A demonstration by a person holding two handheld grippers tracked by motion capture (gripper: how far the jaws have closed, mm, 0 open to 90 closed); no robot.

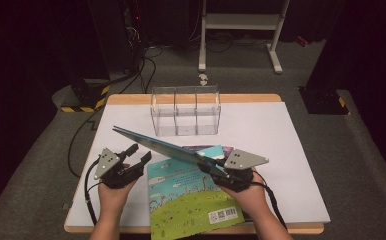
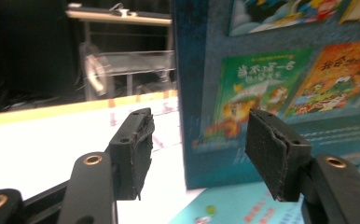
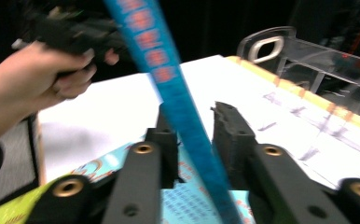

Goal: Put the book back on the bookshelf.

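A thin blue picture book (image 1: 156, 145) hangs tilted above the table, its far end rising to the left. My right gripper (image 1: 208, 165) is shut on its near right edge; in the right gripper view the blue spine (image 3: 169, 79) runs up between the jaws of that gripper (image 3: 194, 135). My left gripper (image 1: 138, 154) stands open just below and beside the book's left part, touching nothing. From the left gripper view the book's illustrated cover (image 2: 271, 70) stands upright beyond the open gripper (image 2: 199, 140).
A second book with a green and sky-blue cover (image 1: 191, 200) lies flat at the table's front edge, under both grippers. A clear three-compartment organizer (image 1: 185, 111) stands at the back centre of the white table (image 1: 281, 140). A white frame stands on the floor behind.
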